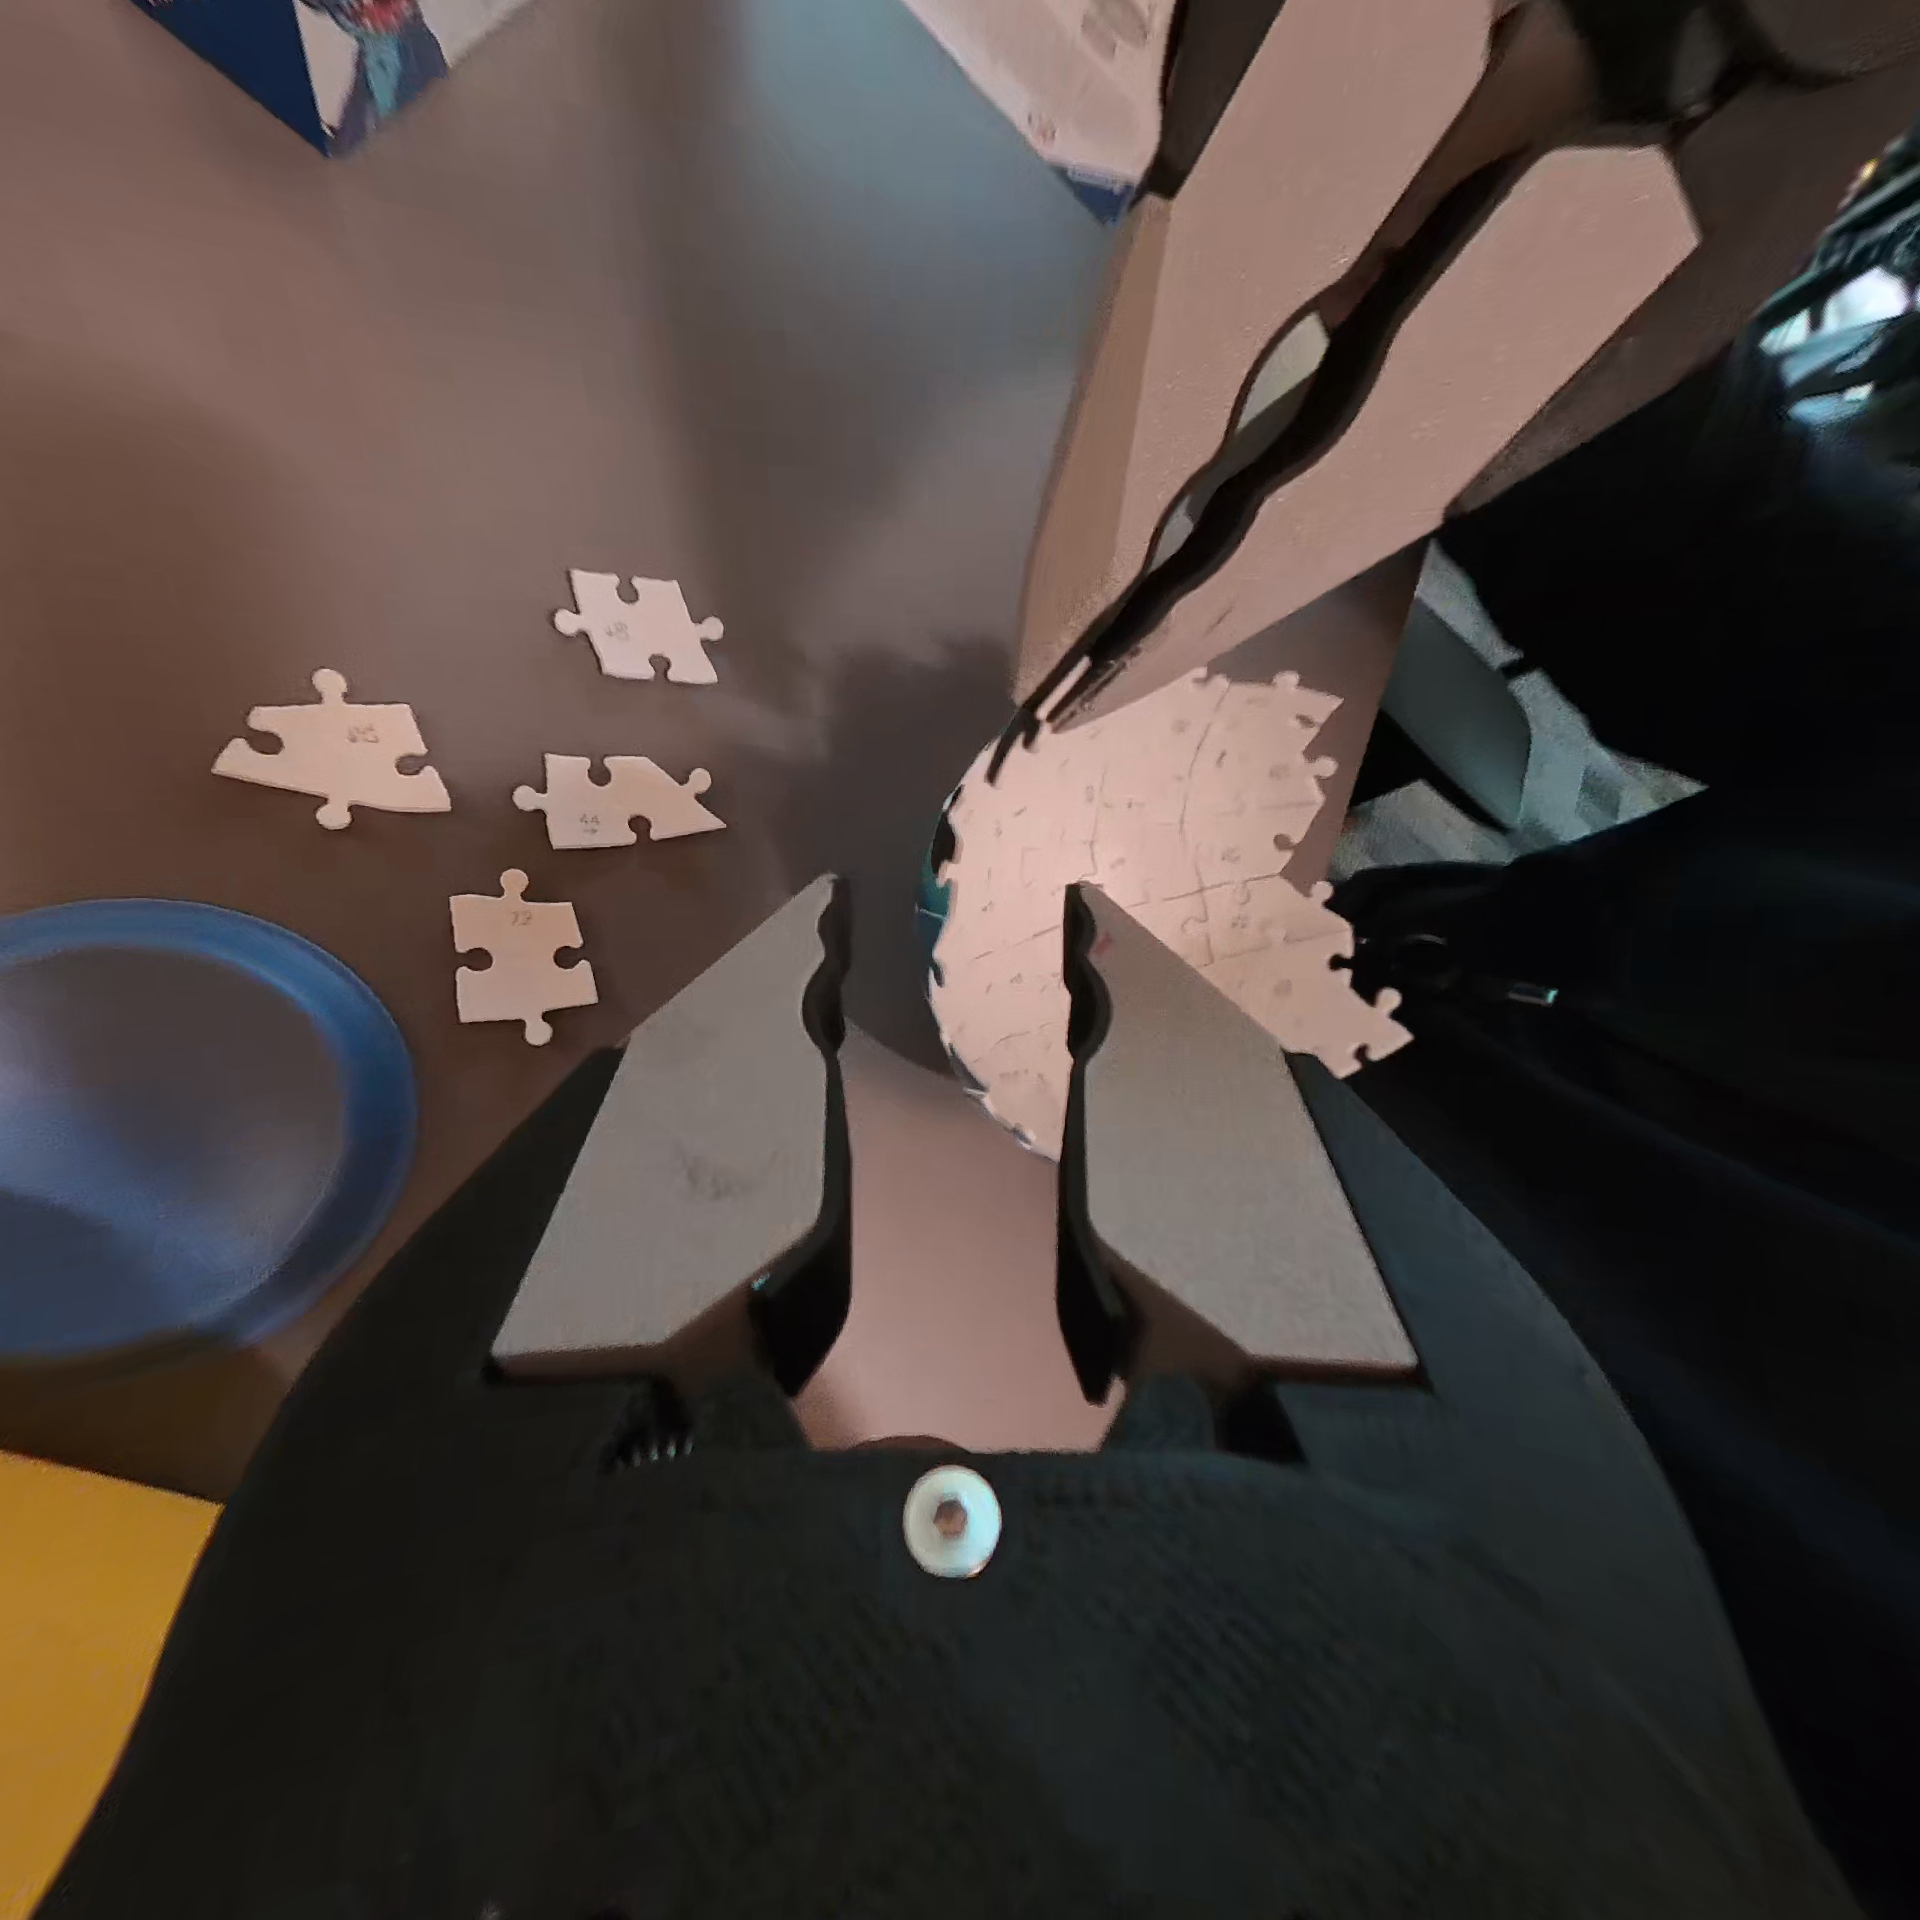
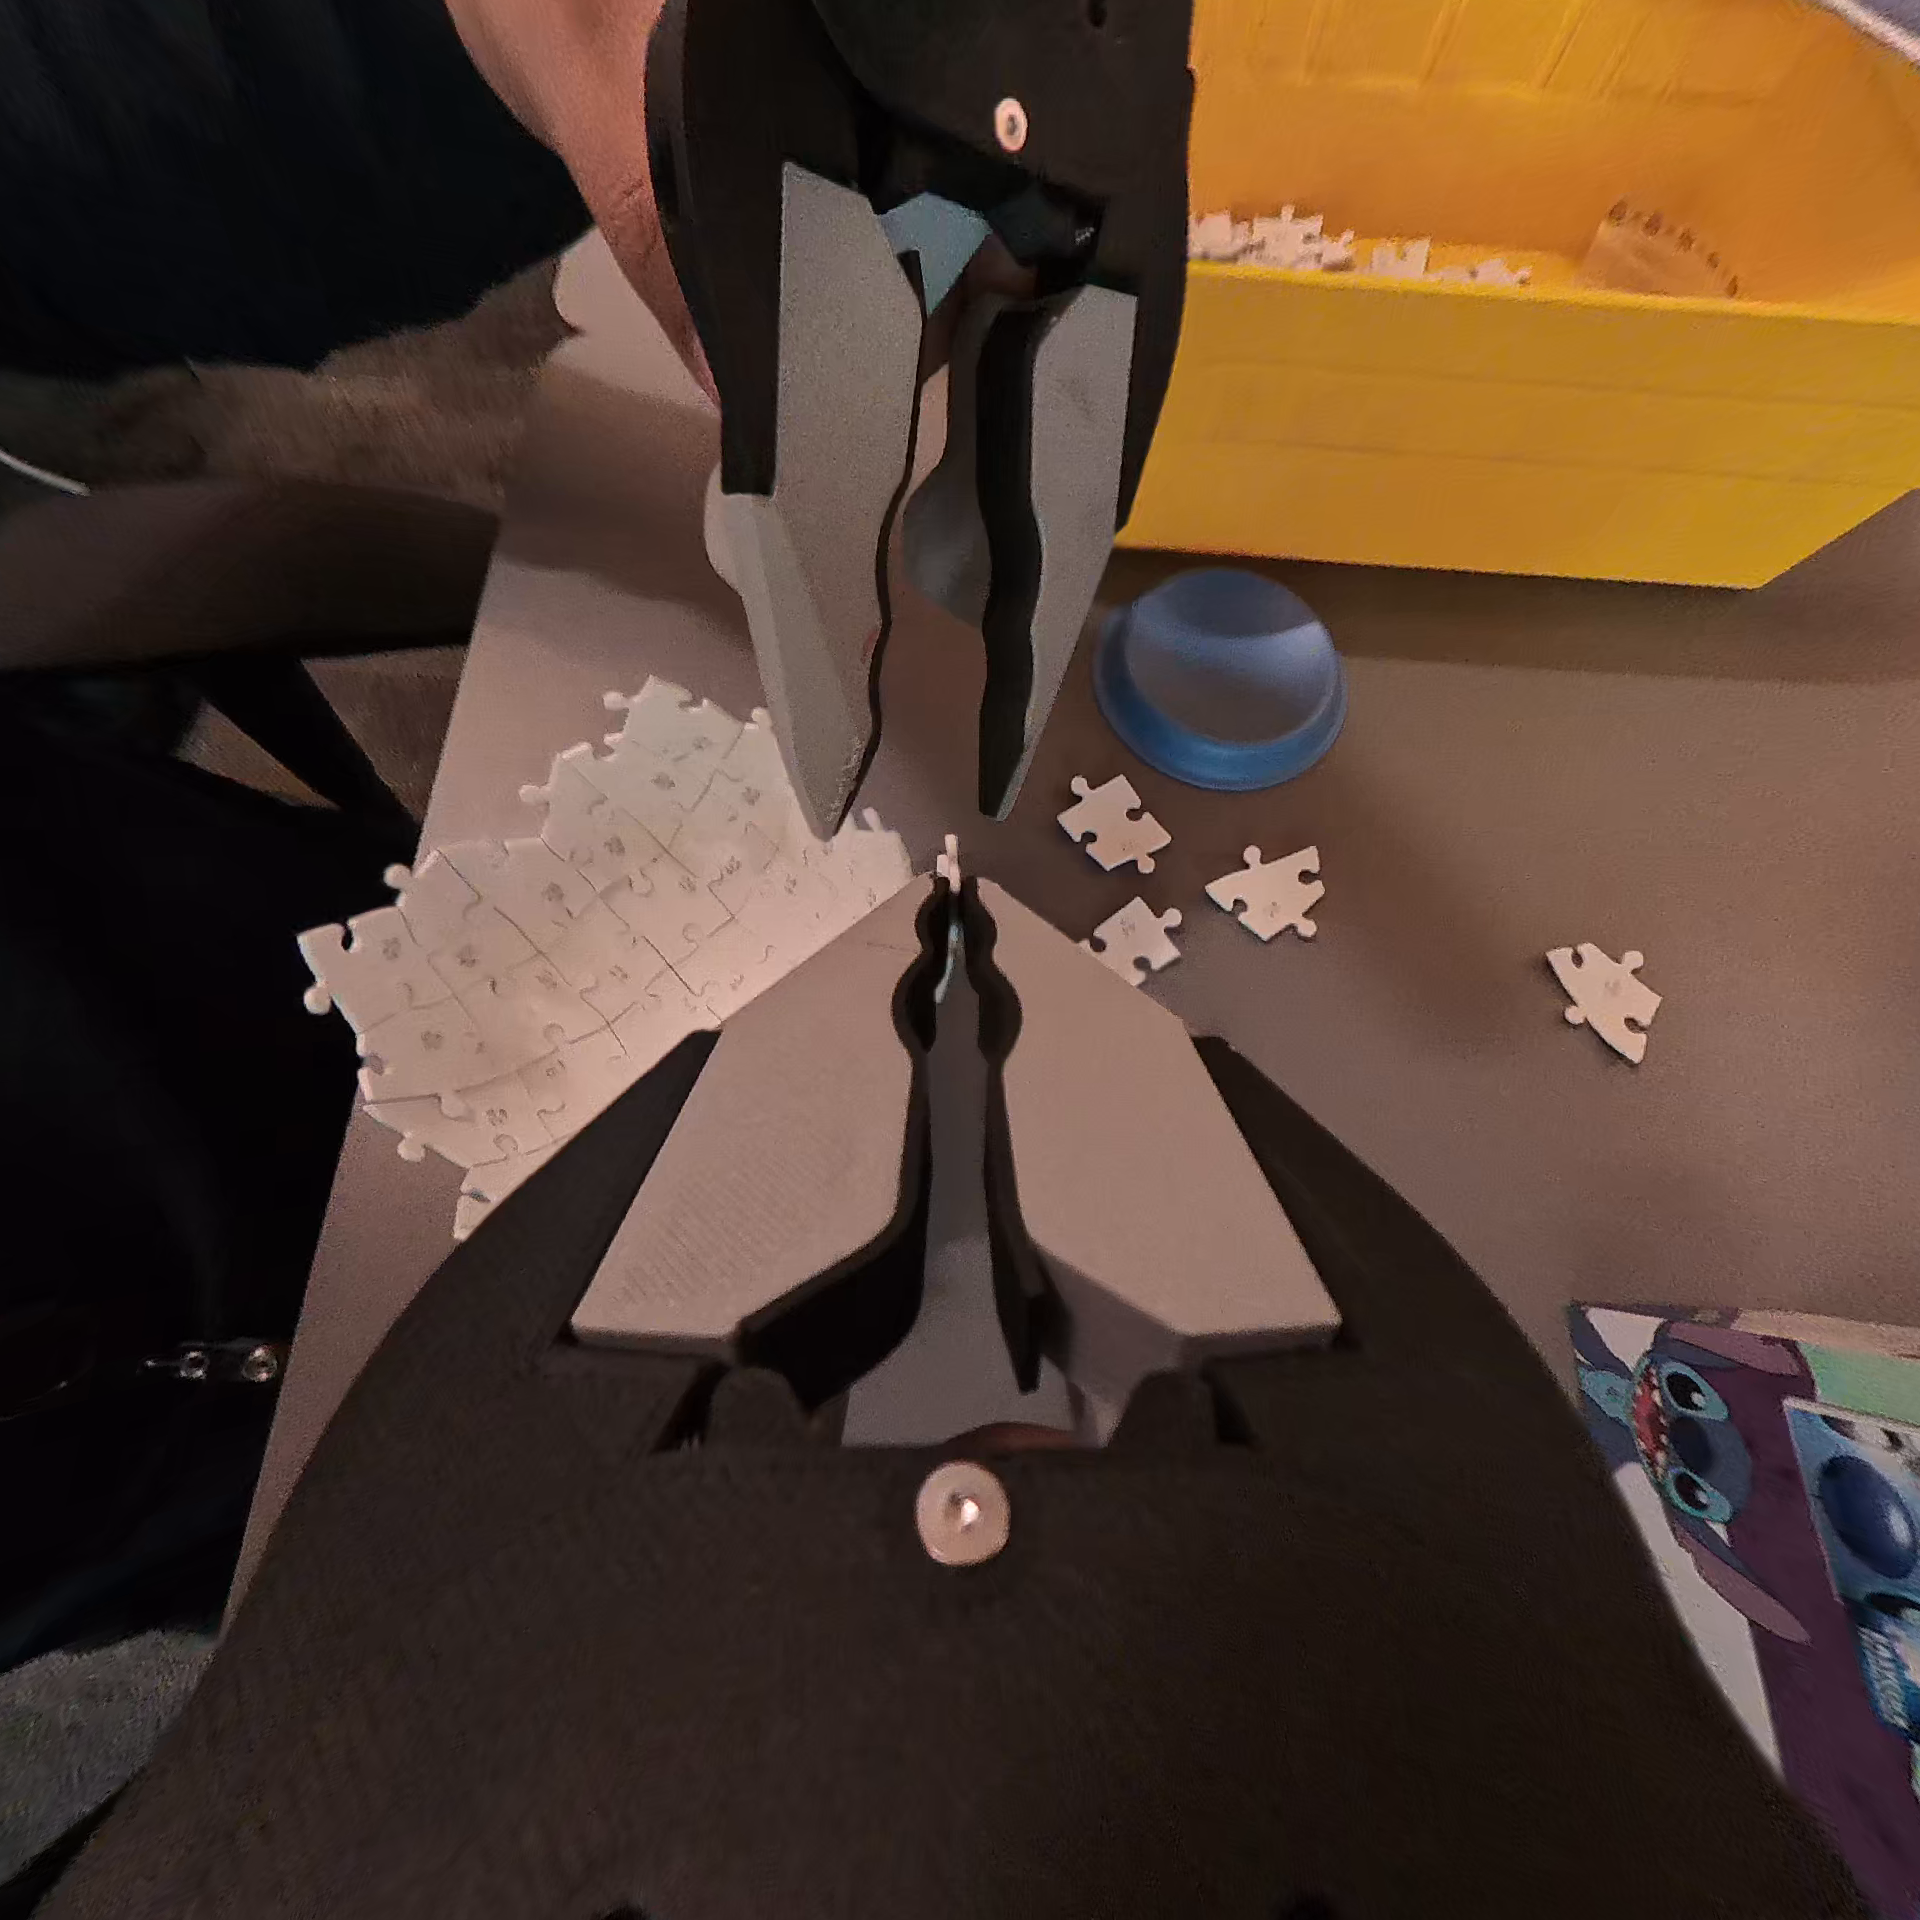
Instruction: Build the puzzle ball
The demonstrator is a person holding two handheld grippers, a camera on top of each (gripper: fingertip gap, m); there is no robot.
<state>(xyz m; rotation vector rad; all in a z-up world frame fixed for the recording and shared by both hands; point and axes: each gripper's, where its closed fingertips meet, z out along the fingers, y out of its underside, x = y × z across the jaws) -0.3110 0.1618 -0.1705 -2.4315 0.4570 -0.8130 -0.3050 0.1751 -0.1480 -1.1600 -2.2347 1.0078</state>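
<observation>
A partly built puzzle ball (image 1: 1143,831), a curved white shell of joined pieces seen from its inner side, sits at the table's edge; it also shows in the right wrist view (image 2: 582,935). My right gripper (image 2: 954,888) is shut on the shell's rim, and it enters the left wrist view (image 1: 1039,717) from the upper right. My left gripper (image 1: 956,904) is open and empty, its right finger over the shell; from the right wrist view (image 2: 920,805) it points down beside the shell. Several loose white pieces (image 1: 613,800) lie to the side (image 2: 1268,888).
A blue round stand (image 1: 187,1122) sits near the loose pieces (image 2: 1221,675). A yellow box (image 2: 1507,416) holding more pieces stands behind it. The printed puzzle carton (image 2: 1766,1507) lies at the table's side. A person's dark clothing is beyond the table edge.
</observation>
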